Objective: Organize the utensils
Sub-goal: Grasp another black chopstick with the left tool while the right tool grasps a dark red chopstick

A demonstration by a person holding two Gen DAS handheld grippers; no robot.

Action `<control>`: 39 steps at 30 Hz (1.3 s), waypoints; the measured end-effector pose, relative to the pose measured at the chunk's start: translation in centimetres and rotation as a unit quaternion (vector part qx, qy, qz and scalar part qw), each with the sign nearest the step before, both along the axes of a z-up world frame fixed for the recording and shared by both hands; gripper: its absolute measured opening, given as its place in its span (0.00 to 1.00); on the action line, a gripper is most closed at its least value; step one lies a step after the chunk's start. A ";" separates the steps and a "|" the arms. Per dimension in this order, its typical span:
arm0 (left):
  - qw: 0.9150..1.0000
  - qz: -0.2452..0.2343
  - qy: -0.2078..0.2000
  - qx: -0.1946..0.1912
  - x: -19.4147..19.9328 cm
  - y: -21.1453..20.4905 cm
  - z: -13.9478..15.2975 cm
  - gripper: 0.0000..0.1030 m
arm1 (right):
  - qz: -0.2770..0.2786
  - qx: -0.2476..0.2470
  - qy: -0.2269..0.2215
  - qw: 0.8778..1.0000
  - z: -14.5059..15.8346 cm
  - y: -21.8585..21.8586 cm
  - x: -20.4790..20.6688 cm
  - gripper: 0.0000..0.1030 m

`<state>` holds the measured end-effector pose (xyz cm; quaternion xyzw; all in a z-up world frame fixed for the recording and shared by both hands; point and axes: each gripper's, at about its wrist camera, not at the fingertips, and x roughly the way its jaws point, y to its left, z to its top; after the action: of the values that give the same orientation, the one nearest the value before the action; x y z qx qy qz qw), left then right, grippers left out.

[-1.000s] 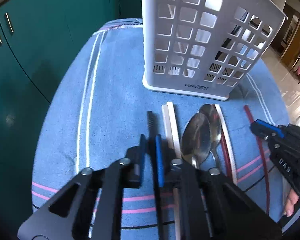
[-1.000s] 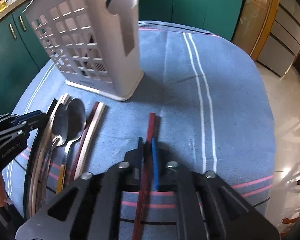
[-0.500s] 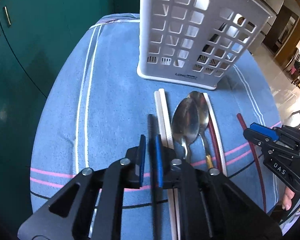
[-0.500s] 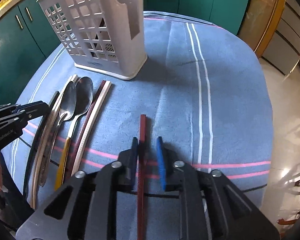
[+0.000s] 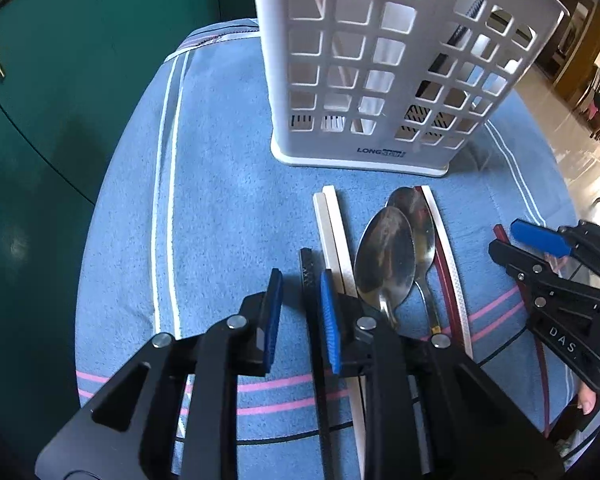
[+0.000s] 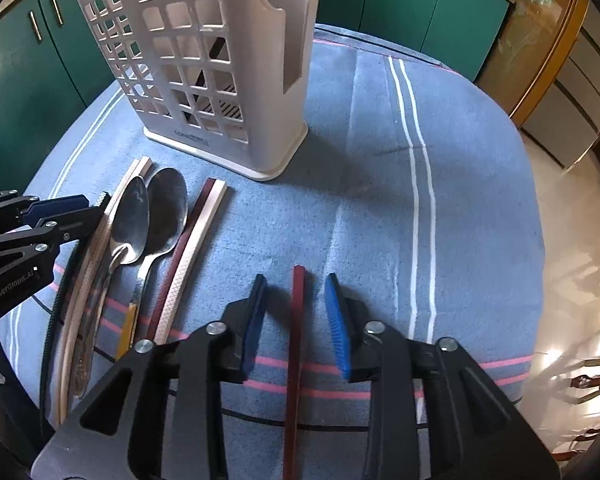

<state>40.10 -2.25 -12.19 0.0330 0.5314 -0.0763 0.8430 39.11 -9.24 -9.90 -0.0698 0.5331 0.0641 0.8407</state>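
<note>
On a blue striped cloth [image 6: 380, 216] in front of a white slotted utensil caddy [image 6: 204, 60], my two grippers sit over the outer ends of a row of cutlery, each straddling one chopstick. Under my right gripper [image 6: 296, 300] a dark red chopstick [image 6: 298, 320] lies alone, well apart from the rest, its long axis running straight away from me toward the caddy and lined up with the gap between my pads; it rests flat on the cloth, touching neither pad. Those jaws have just been opening and now stand moderately spread, holding nothing. My left gripper [image 5: 300, 300] straddles a black chopstick [image 5: 307, 272] that also points toward the caddy but lies hard by my right-hand pad, with clear cloth on its other side; these jaws too have just been opening, to a narrower gap, and I cannot tell whether that pad brushes the stick. Beside it lie a white pair of chopsticks [image 5: 332, 232], two steel spoons [image 5: 388, 256] with bowls toward the caddy, and a red-and-white pair [image 5: 444, 264]. Each stick is nearest the gripper above it; any lift, I judge, means closing across the stick's width.
</note>
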 end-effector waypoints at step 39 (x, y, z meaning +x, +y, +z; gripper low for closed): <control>1.000 0.019 -0.007 0.019 -1.5 0.8 0.2 0.31 | -0.029 0.011 -0.005 0.999 -0.6 -1.8 0.8 0.28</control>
<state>38.64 -1.41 -12.03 0.0397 0.5272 -0.0500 0.8473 39.92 -10.99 -10.50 -0.0450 0.5304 0.0449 0.8454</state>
